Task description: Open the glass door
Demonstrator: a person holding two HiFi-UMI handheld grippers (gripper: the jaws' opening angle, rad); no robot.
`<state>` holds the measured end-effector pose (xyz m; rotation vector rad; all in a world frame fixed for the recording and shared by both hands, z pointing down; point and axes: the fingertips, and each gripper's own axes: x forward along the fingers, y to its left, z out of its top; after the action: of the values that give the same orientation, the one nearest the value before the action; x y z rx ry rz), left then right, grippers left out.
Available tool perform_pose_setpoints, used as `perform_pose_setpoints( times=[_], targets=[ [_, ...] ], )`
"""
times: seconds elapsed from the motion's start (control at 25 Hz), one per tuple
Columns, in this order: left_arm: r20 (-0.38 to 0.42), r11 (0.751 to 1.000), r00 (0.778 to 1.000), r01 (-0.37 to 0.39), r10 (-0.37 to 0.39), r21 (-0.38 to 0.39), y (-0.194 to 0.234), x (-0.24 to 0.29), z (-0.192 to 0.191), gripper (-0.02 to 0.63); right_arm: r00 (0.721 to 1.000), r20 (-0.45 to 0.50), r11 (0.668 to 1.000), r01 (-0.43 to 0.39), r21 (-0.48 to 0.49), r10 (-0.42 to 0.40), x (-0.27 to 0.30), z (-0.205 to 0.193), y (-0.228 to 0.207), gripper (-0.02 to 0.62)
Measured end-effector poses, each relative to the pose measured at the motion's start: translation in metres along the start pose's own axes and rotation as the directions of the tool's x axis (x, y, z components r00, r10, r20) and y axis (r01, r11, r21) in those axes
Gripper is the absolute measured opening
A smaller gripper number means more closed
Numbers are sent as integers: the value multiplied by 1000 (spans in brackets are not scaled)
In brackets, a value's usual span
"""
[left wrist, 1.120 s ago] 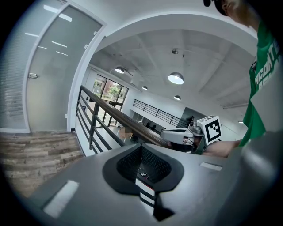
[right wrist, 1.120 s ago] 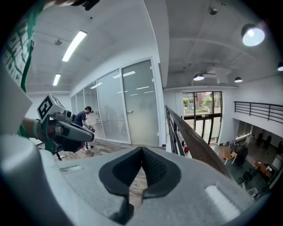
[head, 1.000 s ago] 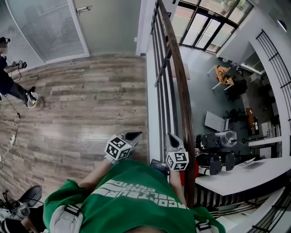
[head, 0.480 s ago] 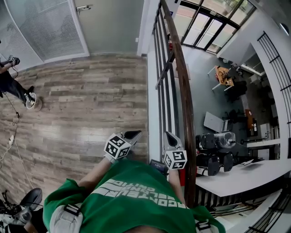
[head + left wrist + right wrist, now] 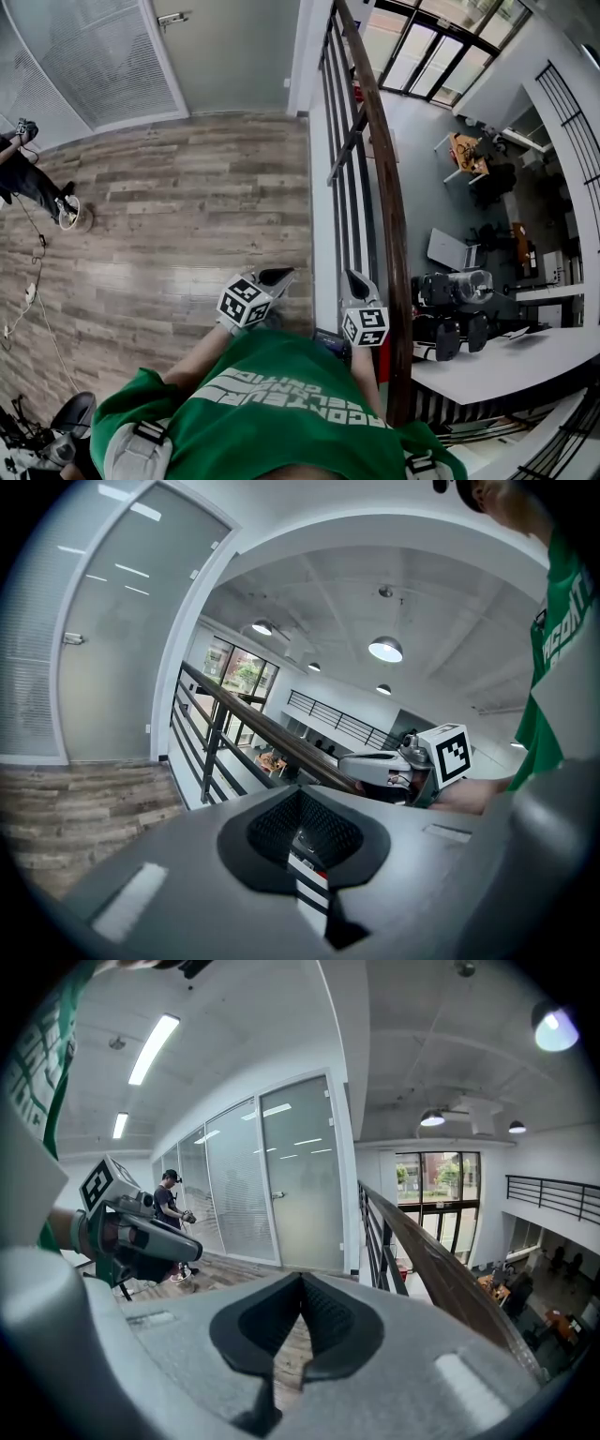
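The frosted glass door point(image 5: 230, 52) stands closed at the far end of the grey-brown wood-plank floor point(image 5: 169, 216), well ahead of me. My left gripper point(image 5: 275, 277) and right gripper point(image 5: 355, 280) are both pinched together on nothing, the right one beside the brown wooden handrail point(image 5: 389, 216).

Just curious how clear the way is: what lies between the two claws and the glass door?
Only bare wooden floor, seen in the head view, separates the left claw and right claw from the glass door; the railing runs alongside.

Wood-plank floor point(image 5: 187, 225); thin cable point(image 5: 30, 292) trailing along left.
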<state>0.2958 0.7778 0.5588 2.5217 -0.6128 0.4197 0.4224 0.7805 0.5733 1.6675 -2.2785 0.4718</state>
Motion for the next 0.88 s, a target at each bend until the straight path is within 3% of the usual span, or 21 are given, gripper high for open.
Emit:
perform_pose_setpoints(
  times=[0.88],
  targets=[
    [42,999,999,-17,19,-49,75,-19,23,15,999,-39,998,-28,-59,26,71,30,36,-8]
  ],
)
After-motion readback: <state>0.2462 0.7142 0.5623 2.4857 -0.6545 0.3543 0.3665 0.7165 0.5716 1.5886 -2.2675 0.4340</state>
